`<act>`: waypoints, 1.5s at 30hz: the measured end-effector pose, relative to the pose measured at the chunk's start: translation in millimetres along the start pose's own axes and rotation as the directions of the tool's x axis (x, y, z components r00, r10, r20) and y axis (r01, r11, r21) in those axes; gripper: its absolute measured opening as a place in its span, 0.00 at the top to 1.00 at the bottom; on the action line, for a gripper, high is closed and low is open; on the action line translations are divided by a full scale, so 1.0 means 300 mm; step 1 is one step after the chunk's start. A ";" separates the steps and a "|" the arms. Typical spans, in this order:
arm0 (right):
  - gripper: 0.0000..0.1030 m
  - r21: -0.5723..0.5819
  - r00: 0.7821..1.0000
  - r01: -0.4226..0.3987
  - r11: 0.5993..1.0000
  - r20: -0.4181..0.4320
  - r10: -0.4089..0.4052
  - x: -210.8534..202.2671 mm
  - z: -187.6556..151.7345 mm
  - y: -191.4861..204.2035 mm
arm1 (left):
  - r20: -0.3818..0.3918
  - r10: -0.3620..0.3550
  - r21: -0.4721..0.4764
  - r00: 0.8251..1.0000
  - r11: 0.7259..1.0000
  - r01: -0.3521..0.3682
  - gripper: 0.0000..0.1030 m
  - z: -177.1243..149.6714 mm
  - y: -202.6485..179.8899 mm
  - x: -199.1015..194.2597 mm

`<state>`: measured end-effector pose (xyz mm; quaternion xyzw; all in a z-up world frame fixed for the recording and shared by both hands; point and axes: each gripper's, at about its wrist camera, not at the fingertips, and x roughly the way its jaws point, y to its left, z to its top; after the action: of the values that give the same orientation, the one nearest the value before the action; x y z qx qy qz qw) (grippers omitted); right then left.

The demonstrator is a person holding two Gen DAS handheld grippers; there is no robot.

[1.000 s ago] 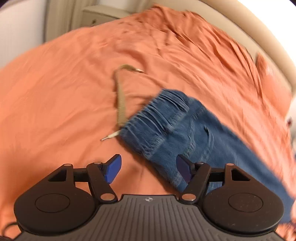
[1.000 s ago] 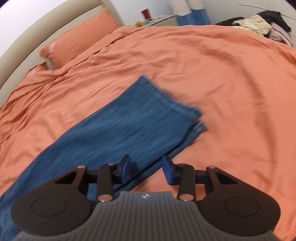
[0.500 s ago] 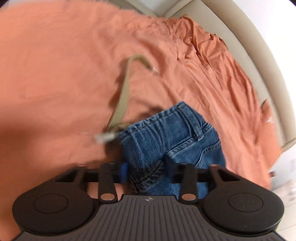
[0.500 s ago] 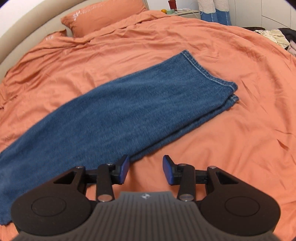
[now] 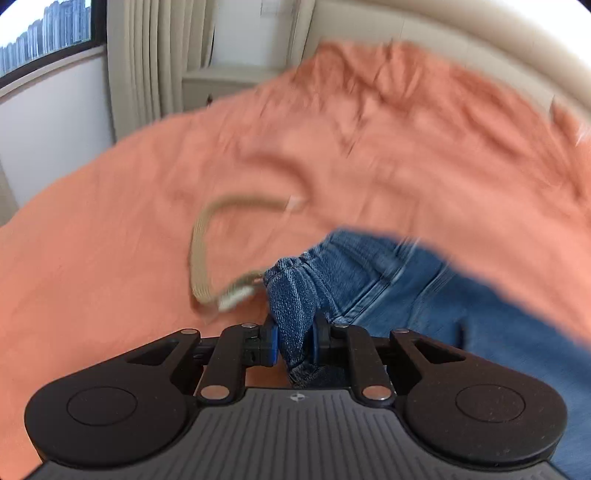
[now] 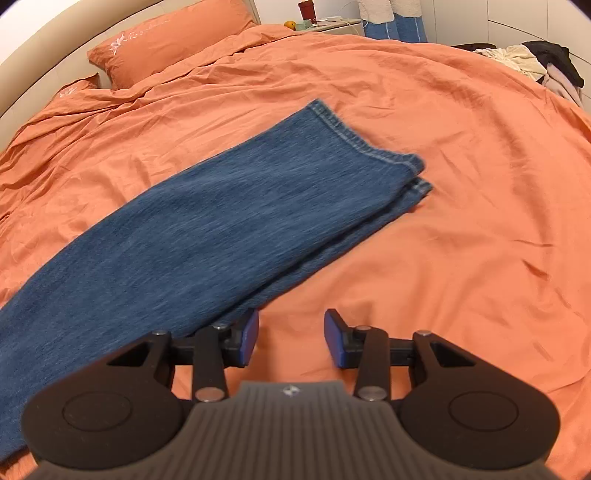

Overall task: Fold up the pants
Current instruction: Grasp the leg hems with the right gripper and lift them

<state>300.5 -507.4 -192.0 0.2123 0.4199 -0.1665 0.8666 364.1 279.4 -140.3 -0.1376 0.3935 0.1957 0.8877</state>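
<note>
Blue denim pants [image 6: 221, 221] lie on the orange bed cover [image 6: 461, 166], legs stacked, hems [image 6: 373, 151] at the far right. My left gripper [image 5: 295, 334] has its jaws closing, and the blue pads pinch a bunched corner of the waistband [image 5: 291, 295]. A tan woven belt [image 5: 197, 251] with a metal tip trails from the waistband to the left. In the right wrist view, my right gripper [image 6: 291, 332] hovers open over bare cover, just beside the lower edge of the pant legs, with nothing between its pads.
Two orange pillows [image 6: 166, 40] rest against a beige headboard [image 6: 44, 40]. A nightstand [image 6: 328, 24] with small items stands behind the bed. A pile of clothes [image 6: 535, 62] lies at the far right. Curtains [image 5: 147, 62] and a window [image 5: 44, 33] stand beyond the bed.
My left gripper moved onto the waistband corner and closed on it, and the denim now bunches up between its pads. The right gripper stayed open and shifted along the legs.
</note>
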 end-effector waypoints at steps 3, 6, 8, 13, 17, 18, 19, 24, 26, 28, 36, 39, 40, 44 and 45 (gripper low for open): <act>0.65 0.001 1.000 0.012 1.000 0.012 -0.012 -0.018 0.016 -0.043 | -0.033 0.024 -0.004 0.999 1.000 -0.024 0.77 -0.033 0.013 0.043; 0.64 0.039 0.999 0.014 0.999 0.035 -0.015 -0.040 0.039 -0.113 | -0.016 0.081 0.072 0.997 0.994 -0.080 0.54 -0.021 -0.003 0.012; 0.64 0.091 0.998 -0.001 0.996 0.063 -0.005 -0.059 0.056 -0.173 | 0.007 0.101 0.136 0.995 0.986 -0.101 0.39 -0.020 -0.009 -0.036; 0.65 0.261 0.989 -0.085 0.962 0.137 0.050 -0.080 0.109 -0.327 | 0.062 0.114 0.160 0.992 0.979 -0.123 0.33 -0.017 -0.012 -0.174; 0.67 0.324 0.979 -0.145 0.935 0.181 0.090 -0.045 0.168 -0.396 | 0.070 0.067 0.193 0.995 0.978 -0.080 0.34 -0.025 -0.061 -0.255; 0.67 0.342 0.978 -0.160 0.926 0.184 0.100 -0.025 0.182 -0.408 | 0.059 0.054 0.203 0.997 0.977 -0.065 0.34 -0.028 -0.080 -0.267; 0.67 0.364 0.976 -0.174 0.915 0.190 0.109 -0.003 0.195 -0.416 | 0.046 0.039 0.215 0.998 0.975 -0.048 0.34 -0.032 -0.103 -0.279; 0.76 0.419 0.970 -0.221 0.881 0.186 0.155 0.127 0.247 -0.429 | 0.020 -0.024 0.277 1.000 0.961 0.017 0.38 -0.056 -0.239 -0.330; 0.82 0.428 0.977 -0.199 0.881 0.153 0.146 0.169 0.262 -0.432 | 0.015 -0.042 0.305 0.999 0.952 0.035 0.38 -0.063 -0.303 -0.342; 0.97 0.428 0.980 -0.189 0.884 0.132 0.146 0.185 0.270 -0.439 | 0.004 -0.071 0.339 0.998 0.939 0.065 0.41 -0.069 -0.370 -0.352; 1.00 0.324 0.983 -0.163 0.932 0.129 0.128 0.186 0.258 -0.454 | -0.071 -0.227 0.451 0.971 0.861 0.235 0.46 -0.127 -0.679 -0.369; 0.69 0.389 0.976 -0.209 0.897 0.143 0.165 0.172 0.251 -0.501 | -0.110 -0.293 0.482 0.950 0.820 0.309 0.46 -0.166 -0.794 -0.377; 0.57 0.391 0.976 -0.206 0.897 0.142 0.163 0.156 0.245 -0.510 | -0.134 -0.320 0.491 0.938 0.801 0.343 0.46 -0.183 -0.834 -0.376; 0.49 0.438 0.946 -0.324 0.838 0.126 0.300 0.125 0.194 -0.551 | -0.217 -0.372 0.526 0.902 0.734 0.430 0.46 -0.265 -1.006 -0.351; 0.50 0.458 0.938 -0.342 0.821 0.119 0.325 0.130 0.178 -0.559 | -0.229 -0.382 0.538 0.895 0.717 0.444 0.46 -0.289 -1.049 -0.345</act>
<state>280.3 -682.0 -231.5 0.4838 0.3075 -0.1134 0.8115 388.0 -58.5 -90.7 0.0437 0.4377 -0.1432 0.8866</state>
